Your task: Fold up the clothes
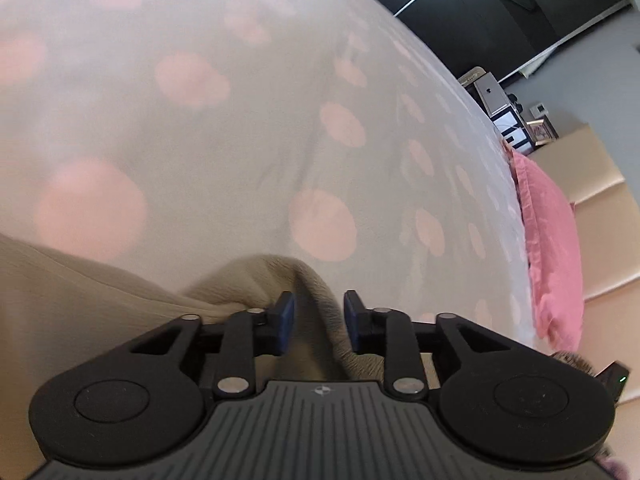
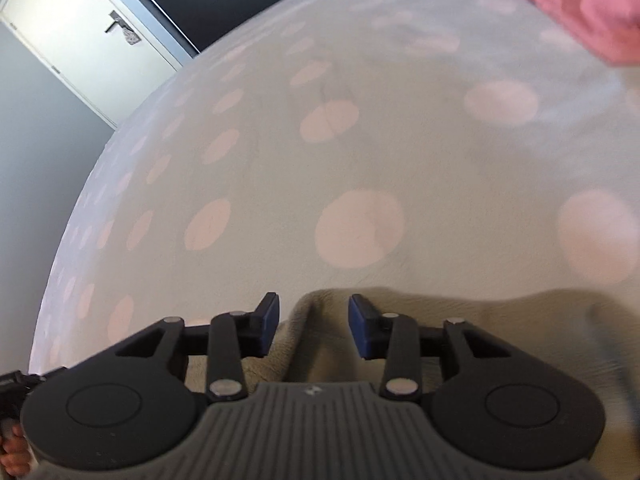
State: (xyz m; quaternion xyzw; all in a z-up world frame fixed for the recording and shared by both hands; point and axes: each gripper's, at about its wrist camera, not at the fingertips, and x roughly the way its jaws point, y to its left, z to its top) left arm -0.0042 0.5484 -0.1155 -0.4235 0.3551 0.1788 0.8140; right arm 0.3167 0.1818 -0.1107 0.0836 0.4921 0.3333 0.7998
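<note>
1. A beige garment (image 1: 100, 296) is seen lying on a white bedspread with pink dots (image 1: 240, 120), at the near edge of both wrist views.
2. In the left wrist view, a raised fold of the garment is seen between the pads of the left gripper (image 1: 319, 322); the jaws are parted and no pad is pressed on the cloth.
3. In the right wrist view, a rolled edge of the garment (image 2: 480, 320) is seen between the parted jaws of the right gripper (image 2: 314, 326), likewise ungripped.
4. Only the left view shows a pink pillow (image 1: 552, 248) whole at the bed's edge, with stacked boxes (image 1: 504, 104) beyond.
5. Only the right view shows a white door (image 2: 80, 28) with its handle.
6. Whether the boxes hold anything cannot be told.
</note>
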